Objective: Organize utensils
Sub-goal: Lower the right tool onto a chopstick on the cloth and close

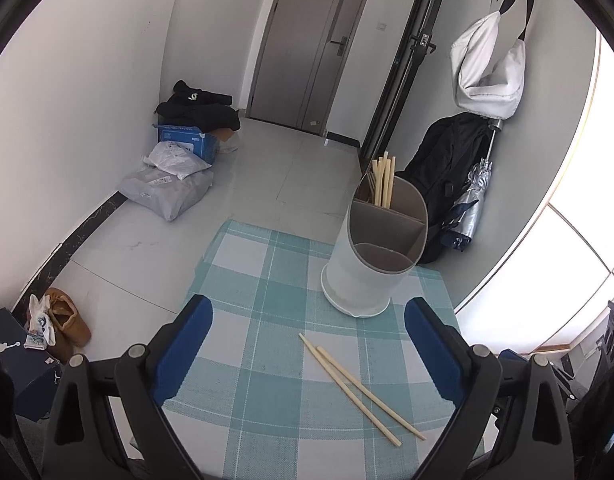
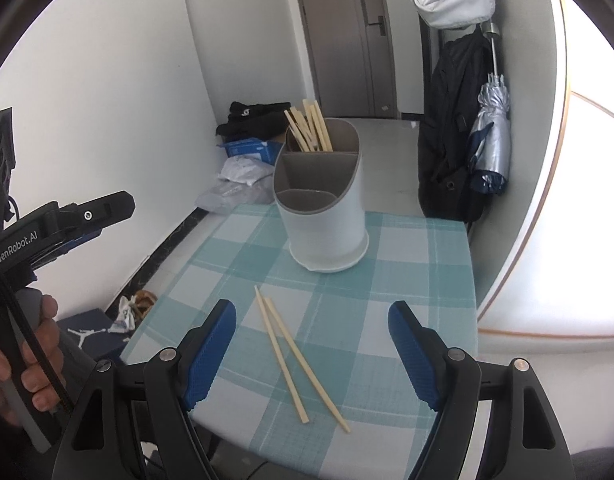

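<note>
Two loose chopsticks (image 2: 297,356) lay crossed on the checked cloth (image 2: 411,240) at lower centre, in front of the white holder (image 2: 327,224) already stocked in its back slot, both the left gripper (image 1: 309,328) and right gripper (image 2: 313,330) gaping empty, probably lining up a pickup.

Table I'm working: teal-checked cloth (image 2: 407,248).
On it: upright utensil holder (image 2: 327,220); two loose chopsticks (image 2: 295,356), crossing.
</note>
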`<state>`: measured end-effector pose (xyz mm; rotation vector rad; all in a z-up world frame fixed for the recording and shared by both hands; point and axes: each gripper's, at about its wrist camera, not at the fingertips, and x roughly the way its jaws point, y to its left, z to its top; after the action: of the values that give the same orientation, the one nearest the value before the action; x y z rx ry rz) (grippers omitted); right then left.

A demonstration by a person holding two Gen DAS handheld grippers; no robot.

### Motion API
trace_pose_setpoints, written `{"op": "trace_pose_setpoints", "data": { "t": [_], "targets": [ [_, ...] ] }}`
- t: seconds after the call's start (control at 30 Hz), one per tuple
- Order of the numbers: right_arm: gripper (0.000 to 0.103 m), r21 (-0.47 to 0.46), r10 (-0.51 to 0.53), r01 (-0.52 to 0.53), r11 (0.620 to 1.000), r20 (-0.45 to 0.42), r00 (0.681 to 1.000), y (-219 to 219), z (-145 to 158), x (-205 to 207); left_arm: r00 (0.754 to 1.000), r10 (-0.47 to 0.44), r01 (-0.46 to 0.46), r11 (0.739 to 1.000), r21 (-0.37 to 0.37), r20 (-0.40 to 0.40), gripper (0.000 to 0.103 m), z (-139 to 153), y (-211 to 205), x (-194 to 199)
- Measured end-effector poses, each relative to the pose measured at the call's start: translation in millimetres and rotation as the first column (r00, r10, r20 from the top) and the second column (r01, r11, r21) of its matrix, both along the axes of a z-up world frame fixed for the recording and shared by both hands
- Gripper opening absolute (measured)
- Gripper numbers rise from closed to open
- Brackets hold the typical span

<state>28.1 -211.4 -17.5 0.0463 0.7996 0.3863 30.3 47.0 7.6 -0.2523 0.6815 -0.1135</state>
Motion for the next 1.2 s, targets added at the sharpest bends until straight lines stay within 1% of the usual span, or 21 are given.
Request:
{"op": "trace_pose_setpoints", "data": {
  "t": [0.1, 0.23, 0.27, 0.33, 0.47, 0.57, 0.63, 0.7, 0.8, 0.87, 0.93, 1.0, 1.07, 1.13, 1.17, 1.2],
  "targets": [
    [0.079, -0.016, 0.005, -0.006, 1.0, -0.034, 0.999, 6, -10, 10, 1.0, 0.004, -0.004, 1.0, 0.0, -0.024, 0.095, -9, 4, 4],
    [0.079, -0.034, 0.017, -0.021, 0.999, -0.099, 0.995, 15, -25, 27, 0.995, 0.032, -0.034, 0.999, -0.024, -0.094, 0.095, -26, 16, 9],
    [0.079, -0.039, 0.025, -0.029, 0.999, -0.119, 0.993, 19, -29, 33, 0.993, 0.056, -0.06, 0.998, -0.036, -0.109, 0.095, -29, 21, 8],
    [0.079, -0.066, 0.037, -0.046, 0.997, -0.141, 0.989, 27, -37, 41, 0.988, 0.071, -0.084, 0.993, -0.087, -0.135, 0.095, -33, 33, 10],
    [0.079, -0.128, 0.093, -0.12, 0.985, -0.198, 0.976, 49, -60, 63, 0.982, 0.091, -0.114, 0.984, -0.133, -0.168, 0.095, -34, 48, 19],
    [0.079, -0.184, 0.14, -0.186, 0.965, -0.238, 0.961, 70, -79, 80, 0.972, 0.1, -0.138, 0.976, -0.169, -0.212, 0.095, -40, 58, 26],
    [0.078, -0.233, 0.171, -0.233, 0.944, -0.259, 0.951, 82, -90, 88, 0.964, 0.109, -0.158, 0.968, -0.195, -0.243, 0.095, -45, 66, 29],
    [0.078, -0.268, 0.195, -0.264, 0.927, -0.257, 0.947, 92, -97, 93, 0.958, 0.119, -0.178, 0.96, -0.215, -0.261, 0.095, -49, 72, 31],
    [0.077, -0.334, 0.228, -0.313, 0.889, -0.27, 0.935, 105, -109, 97, 0.95, 0.144, -0.214, 0.947, -0.239, -0.277, 0.095, -51, 81, 31],
    [0.071, -0.379, 0.245, -0.339, 0.861, -0.275, 0.93, 112, -115, 99, 0.948, 0.152, -0.226, 0.94, -0.254, -0.28, 0.095, -51, 84, 30],
    [0.067, -0.391, 0.264, -0.362, 0.846, -0.281, 0.923, 116, -118, 98, 0.947, 0.154, -0.229, 0.939, -0.255, -0.282, 0.095, -51, 85, 31],
    [0.06, -0.394, 0.276, -0.376, 0.839, -0.287, 0.917, 120, -120, 97, 0.947, 0.15, -0.226, 0.94, -0.255, -0.285, 0.095, -50, 84, 31],
    [0.06, -0.4, 0.291, -0.382, 0.833, -0.272, 0.917, 124, -120, 95, 0.944, 0.149, -0.229, 0.938, -0.261, -0.293, 0.095, -51, 84, 31],
    [0.052, -0.397, 0.31, -0.397, 0.828, -0.267, 0.913, 129, -120, 95, 0.941, 0.147, -0.233, 0.935, -0.266, -0.304, 0.095, -53, 88, 34],
    [0.05, -0.394, 0.317, -0.402, 0.826, -0.264, 0.911, 131, -120, 96, 0.94, 0.149, -0.235, 0.935, -0.265, -0.308, 0.095, -54, 88, 34],
    [0.046, -0.392, 0.326, -0.41, 0.824, -0.263, 0.908, 133, -120, 96, 0.939, 0.151, -0.237, 0.936, -0.262, -0.311, 0.095, -55, 89, 35]
  ]
}}
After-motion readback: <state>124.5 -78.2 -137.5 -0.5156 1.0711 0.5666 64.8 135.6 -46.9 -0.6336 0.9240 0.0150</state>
